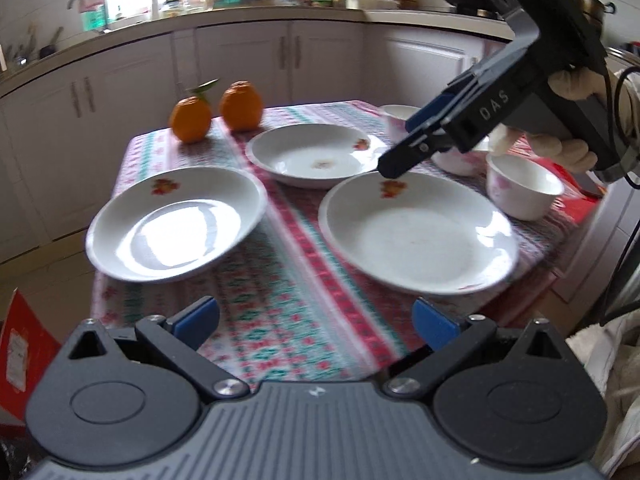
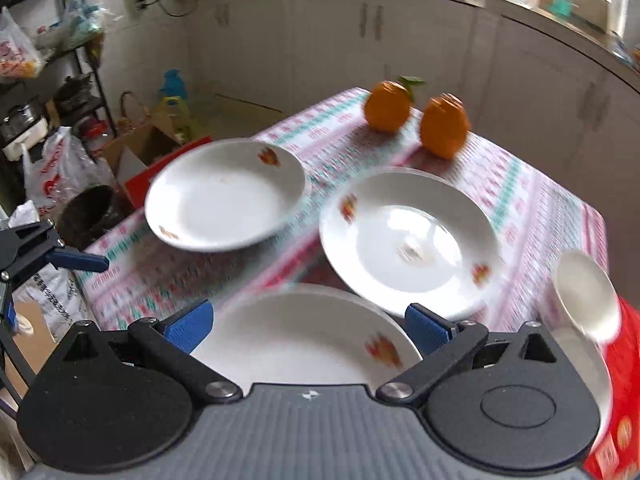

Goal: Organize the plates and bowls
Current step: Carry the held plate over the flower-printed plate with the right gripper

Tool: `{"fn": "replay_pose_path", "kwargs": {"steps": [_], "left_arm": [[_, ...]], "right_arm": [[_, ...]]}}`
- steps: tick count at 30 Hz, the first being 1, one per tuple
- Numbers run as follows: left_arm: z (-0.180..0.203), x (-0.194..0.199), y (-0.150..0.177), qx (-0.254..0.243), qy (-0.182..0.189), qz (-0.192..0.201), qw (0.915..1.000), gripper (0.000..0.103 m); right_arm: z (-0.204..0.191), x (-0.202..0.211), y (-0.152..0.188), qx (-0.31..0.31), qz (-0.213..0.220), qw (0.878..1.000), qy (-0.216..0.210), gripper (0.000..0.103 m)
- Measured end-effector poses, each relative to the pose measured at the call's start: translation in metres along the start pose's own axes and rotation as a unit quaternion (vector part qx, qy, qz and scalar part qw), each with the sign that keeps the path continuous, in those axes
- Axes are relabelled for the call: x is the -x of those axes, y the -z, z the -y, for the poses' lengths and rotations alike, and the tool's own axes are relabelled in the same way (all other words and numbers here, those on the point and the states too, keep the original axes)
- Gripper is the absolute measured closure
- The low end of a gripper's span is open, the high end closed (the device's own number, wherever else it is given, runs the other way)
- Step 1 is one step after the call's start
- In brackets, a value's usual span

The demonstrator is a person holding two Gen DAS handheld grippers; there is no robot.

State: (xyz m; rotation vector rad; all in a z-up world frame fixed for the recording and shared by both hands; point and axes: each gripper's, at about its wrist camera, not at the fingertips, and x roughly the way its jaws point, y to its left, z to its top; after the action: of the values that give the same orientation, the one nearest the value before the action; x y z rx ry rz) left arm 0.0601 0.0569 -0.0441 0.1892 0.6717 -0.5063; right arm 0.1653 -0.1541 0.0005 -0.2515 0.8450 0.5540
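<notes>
Three white plates with red flower prints lie on the patterned tablecloth: a left plate (image 1: 176, 222) (image 2: 226, 194), a far plate (image 1: 316, 156) (image 2: 412, 240) and a near right plate (image 1: 418, 232) (image 2: 308, 340). Small white bowls (image 1: 522, 186) stand at the right; one bowl shows in the right wrist view (image 2: 586, 294). My left gripper (image 1: 316, 322) is open and empty above the table's near edge. My right gripper (image 2: 308, 326) is open and empty over the near right plate; it also shows in the left wrist view (image 1: 400, 158).
Two oranges (image 1: 216, 112) (image 2: 416, 118) sit at the table's far end. White kitchen cabinets (image 1: 280, 56) stand behind. A red box (image 2: 616, 420) lies at the table's right. Boxes, bags and a shelf (image 2: 60, 100) crowd the floor beside the table.
</notes>
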Motion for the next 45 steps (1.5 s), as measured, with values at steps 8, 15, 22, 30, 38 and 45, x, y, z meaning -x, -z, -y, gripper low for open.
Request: {"fn": "replay_pose_path", "kwargs": {"steps": [8,15,22,30,38,45], "left_arm": [[0.038,-0.023,0.0,-0.037,0.05,-0.007,0.9981,0.001],[0.053,-0.041,-0.003,-0.051,0.06,-0.017,0.9967,0.001],[0.058,-0.052,-0.005,-0.046,0.06,-0.027,0.9967,0.001],[0.058,-0.059,-0.007,-0.038,0.065,-0.031,0.9967,0.001],[0.059,-0.06,-0.008,-0.046,0.072,-0.03,0.9959,0.002],[0.058,-0.061,-0.008,-0.043,0.076,-0.031,0.9957,0.002]], "right_arm": [[0.038,0.016,0.035,-0.055,-0.025,0.998,0.003,0.0],[0.059,0.005,0.043,-0.08,-0.048,0.995,-0.037,0.0],[0.076,-0.016,0.038,-0.097,-0.071,0.99,-0.067,0.005],[0.084,-0.037,0.033,-0.109,-0.105,0.982,-0.111,0.025],[0.094,-0.044,0.031,-0.123,-0.112,0.977,-0.136,0.031],[0.098,-0.053,0.03,-0.134,-0.126,0.971,-0.152,0.033]]}}
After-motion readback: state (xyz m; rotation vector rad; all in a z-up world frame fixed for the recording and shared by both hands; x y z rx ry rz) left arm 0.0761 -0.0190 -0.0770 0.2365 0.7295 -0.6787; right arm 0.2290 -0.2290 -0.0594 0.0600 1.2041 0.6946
